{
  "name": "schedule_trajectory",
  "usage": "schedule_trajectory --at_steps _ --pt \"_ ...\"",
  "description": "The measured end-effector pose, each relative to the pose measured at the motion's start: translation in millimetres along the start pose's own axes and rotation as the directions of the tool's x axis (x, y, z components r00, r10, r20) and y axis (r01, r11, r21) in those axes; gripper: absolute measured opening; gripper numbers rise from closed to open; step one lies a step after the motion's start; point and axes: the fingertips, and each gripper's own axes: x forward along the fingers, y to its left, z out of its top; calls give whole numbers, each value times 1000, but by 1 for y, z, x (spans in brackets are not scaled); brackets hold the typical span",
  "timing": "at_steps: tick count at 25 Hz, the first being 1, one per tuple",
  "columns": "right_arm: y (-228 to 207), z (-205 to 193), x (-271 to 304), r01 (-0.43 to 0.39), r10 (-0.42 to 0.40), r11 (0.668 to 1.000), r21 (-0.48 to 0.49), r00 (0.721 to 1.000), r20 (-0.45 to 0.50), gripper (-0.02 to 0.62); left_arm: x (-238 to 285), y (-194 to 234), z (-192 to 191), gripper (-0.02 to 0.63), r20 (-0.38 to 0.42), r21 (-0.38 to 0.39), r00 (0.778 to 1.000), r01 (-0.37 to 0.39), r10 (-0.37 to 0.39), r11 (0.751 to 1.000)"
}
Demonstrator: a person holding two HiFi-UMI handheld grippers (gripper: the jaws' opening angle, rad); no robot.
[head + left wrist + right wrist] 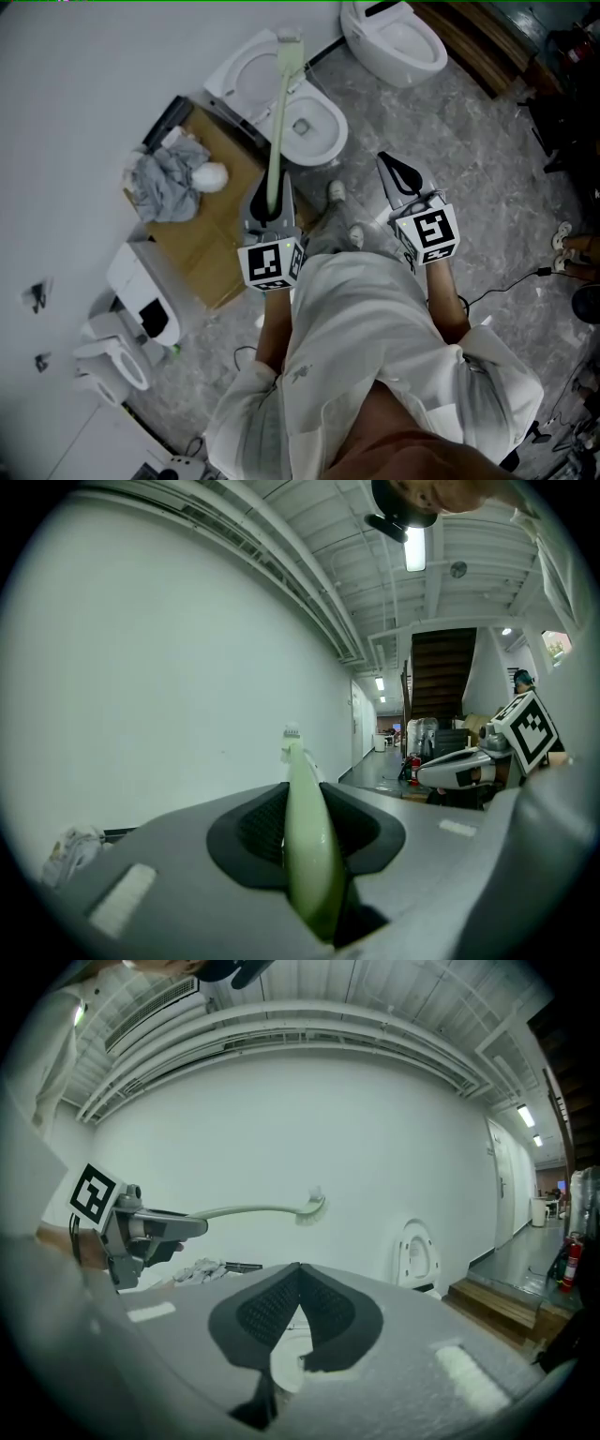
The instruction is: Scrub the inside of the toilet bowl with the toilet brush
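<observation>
My left gripper (271, 208) is shut on the pale green handle of the toilet brush (278, 122). The brush points up and away, and its bristle head (289, 39) hangs over the raised lid of the white toilet (314, 129), above the bowl and out of it. In the left gripper view the handle (311, 855) runs out between the jaws to the head (291, 738). My right gripper (394, 173) is shut on nothing, to the right of the bowl. In the right gripper view its tips (298, 1274) meet, and the brush (309, 1208) is held level by the left gripper (141, 1227).
A second toilet (394, 42) stands at the back right beside a wooden step (483, 52). Flattened cardboard (211, 248) with a grey cloth (169, 186) lies left of the bowl. White toilet parts (131, 314) sit lower left. Cables cross the marbled floor (487, 187).
</observation>
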Motion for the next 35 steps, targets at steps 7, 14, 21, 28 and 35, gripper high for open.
schedule_trajectory --at_steps 7,14,21,28,35 --pt "-18 1 32 -6 6 1000 -10 1000 0 3 28 14 -5 117 4 -2 1000 -12 12 1000" --pt "-41 -5 93 -34 33 999 -23 999 -41 3 82 39 -20 117 -15 -31 1000 -11 11 999" --pt "-65 -15 161 -66 62 998 -22 988 -138 3 145 70 -44 117 -69 -88 998 -3 -3 996" --pt "-82 -25 227 -101 96 995 -12 973 -211 3 194 100 -75 117 -143 -142 990 -2 -19 990" --pt "-87 -59 284 -141 137 990 9 937 -322 3 229 129 -123 116 -237 -206 971 -29 -21 978"
